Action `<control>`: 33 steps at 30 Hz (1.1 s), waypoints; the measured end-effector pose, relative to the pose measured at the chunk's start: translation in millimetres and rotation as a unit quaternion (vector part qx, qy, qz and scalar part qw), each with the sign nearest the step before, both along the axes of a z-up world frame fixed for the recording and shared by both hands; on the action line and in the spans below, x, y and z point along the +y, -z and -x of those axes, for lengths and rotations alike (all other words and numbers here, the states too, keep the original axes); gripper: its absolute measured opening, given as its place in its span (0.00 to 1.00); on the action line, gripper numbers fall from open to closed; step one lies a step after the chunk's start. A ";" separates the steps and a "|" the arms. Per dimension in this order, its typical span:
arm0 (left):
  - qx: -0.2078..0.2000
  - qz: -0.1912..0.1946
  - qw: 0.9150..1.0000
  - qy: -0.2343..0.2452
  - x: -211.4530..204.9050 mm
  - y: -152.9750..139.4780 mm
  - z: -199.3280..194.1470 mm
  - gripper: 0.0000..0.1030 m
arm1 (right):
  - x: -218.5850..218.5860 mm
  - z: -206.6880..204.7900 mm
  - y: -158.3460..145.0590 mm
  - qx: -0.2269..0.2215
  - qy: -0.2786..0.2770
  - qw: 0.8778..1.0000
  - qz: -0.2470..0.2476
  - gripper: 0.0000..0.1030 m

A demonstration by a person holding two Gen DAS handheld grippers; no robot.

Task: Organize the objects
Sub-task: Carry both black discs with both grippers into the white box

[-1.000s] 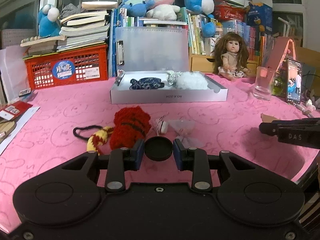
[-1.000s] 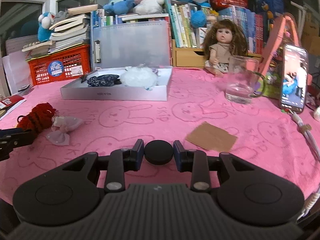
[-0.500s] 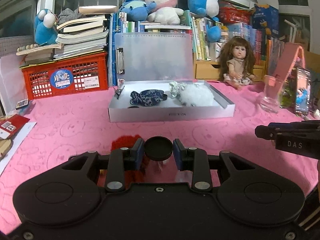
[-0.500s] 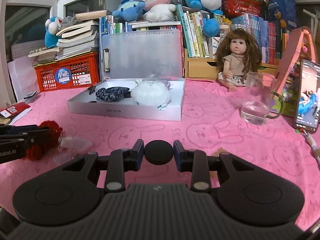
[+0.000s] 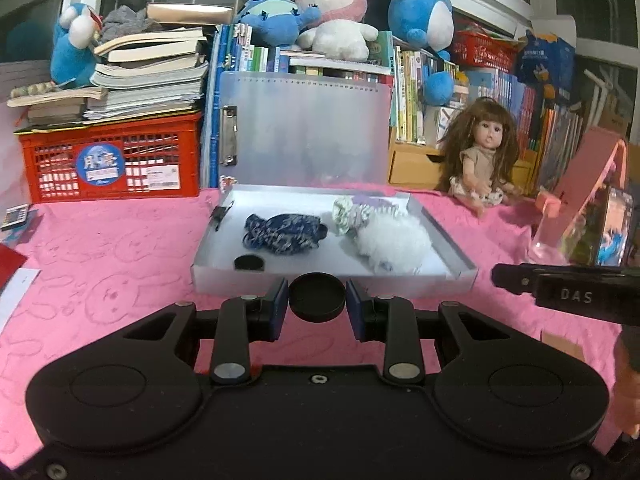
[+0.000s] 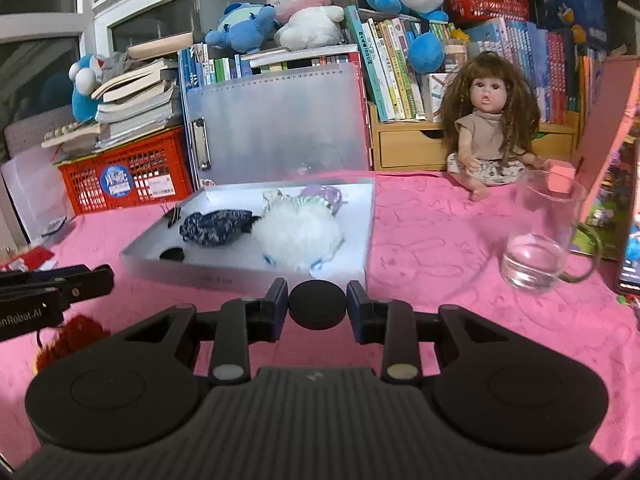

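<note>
Both idle-looking. Left hand-held gripper (image 5: 318, 308): pads drawn in close w/ only its own black disc between them, nothing gripped that I can see. It sits low over the counter (image 5: 120, 248), aimed at the box (image 5: 332, 282). Right hand-held gripper (image 6: 318, 308): same, pads narrow, no load, also facing the box.

Box already has a blue cloth piece (image 5: 280, 234) and a white fluffy one (image 5: 394, 242), plus small bits behind.

Red knit item (image 6: 74, 332) is not in the box. In the right view it shows on the pink cloth, under/beside the left tool's fingers; can't tell if touching. The left cam doesn't see it.

Prob next to go in. Looks soft, light, squashy, no breakage risk. Best to pinch the thick middle, not a loose edge; yarn could snag or stretch. The glass (image 6: 540, 240) is well apart, no worry.
</note>
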State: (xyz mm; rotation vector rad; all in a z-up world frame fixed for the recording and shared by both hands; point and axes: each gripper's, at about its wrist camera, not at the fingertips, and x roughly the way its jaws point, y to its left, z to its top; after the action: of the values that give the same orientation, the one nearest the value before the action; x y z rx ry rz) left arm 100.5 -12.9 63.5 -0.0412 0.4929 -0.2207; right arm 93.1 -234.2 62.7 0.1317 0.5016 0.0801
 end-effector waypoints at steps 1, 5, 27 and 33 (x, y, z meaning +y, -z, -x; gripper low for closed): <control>0.002 0.003 1.000 0.002 -0.9 -0.9 -5.4 0.29 | -0.6 -6.4 -1.5 0.003 -0.003 1.000 -0.002 0.35; 0.016 0.009 1.000 0.004 -4.4 -1.9 -30.0 0.29 | -1.2 -29.1 -3.3 0.017 -0.007 1.000 -0.002 0.35; 0.133 0.036 0.990 -0.008 -10.2 25.9 -147.6 0.29 | -0.2 -126.1 13.2 0.141 -0.034 0.989 -0.011 0.35; 0.148 0.028 0.988 -0.015 -11.7 37.6 -161.2 0.29 | 4.1 -137.9 20.2 0.151 -0.034 0.988 -0.011 0.35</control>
State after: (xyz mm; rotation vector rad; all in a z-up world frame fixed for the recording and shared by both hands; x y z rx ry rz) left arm 261.7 -24.6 25.9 -0.1378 0.7820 -0.2002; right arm 231.0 -230.1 42.5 0.1481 0.8086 0.1340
